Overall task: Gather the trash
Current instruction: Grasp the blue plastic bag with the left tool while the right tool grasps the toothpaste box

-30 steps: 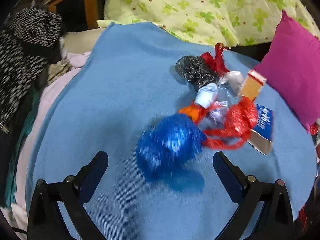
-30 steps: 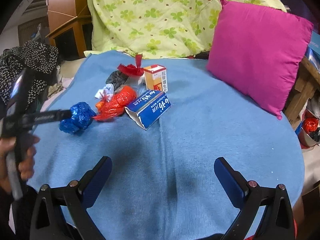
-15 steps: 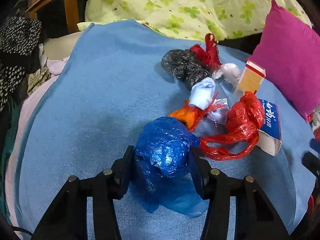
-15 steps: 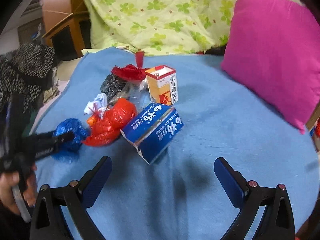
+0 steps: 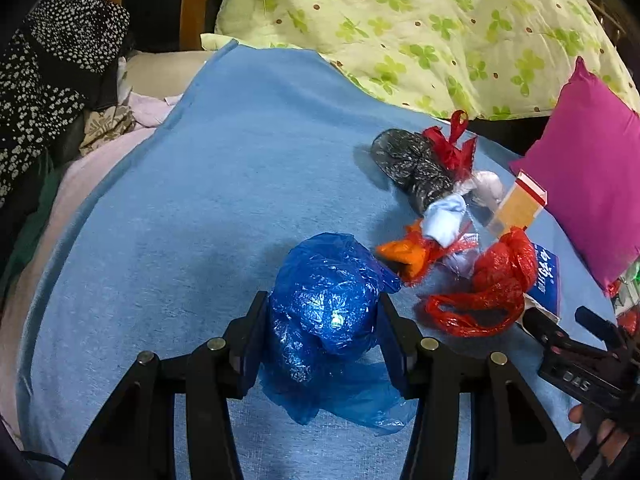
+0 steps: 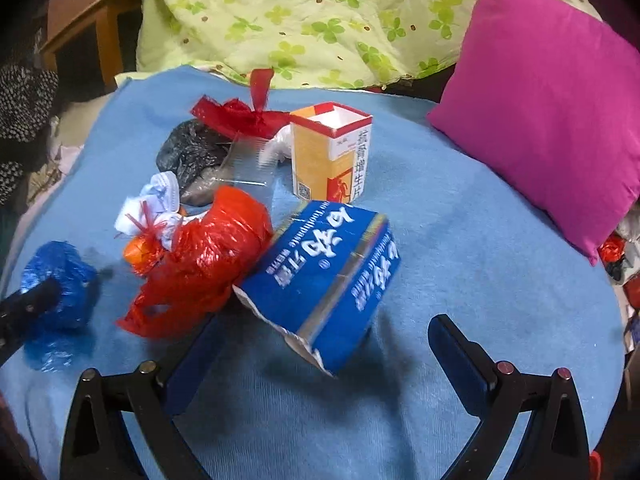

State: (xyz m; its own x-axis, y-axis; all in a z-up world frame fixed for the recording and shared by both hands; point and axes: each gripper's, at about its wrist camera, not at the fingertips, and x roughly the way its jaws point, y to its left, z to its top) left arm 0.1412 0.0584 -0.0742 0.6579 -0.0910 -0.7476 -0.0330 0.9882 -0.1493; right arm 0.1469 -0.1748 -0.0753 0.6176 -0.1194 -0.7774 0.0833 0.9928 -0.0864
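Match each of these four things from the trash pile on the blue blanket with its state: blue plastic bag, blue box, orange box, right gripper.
Things:
1 blue plastic bag
2 blue box
3 orange box
4 right gripper

States:
A standing upright, top open
B jaws wide apart, holding nothing
C squeezed between the left gripper's pads
D lying tipped over, one end torn

Pairs: 1-C, 2-D, 3-A, 4-B

Blue blanket covered the bed — magenta pillow sat at its right edge, green clover-print quilt bunched along the far edge, black-and-white dotted cloth past the left edge.
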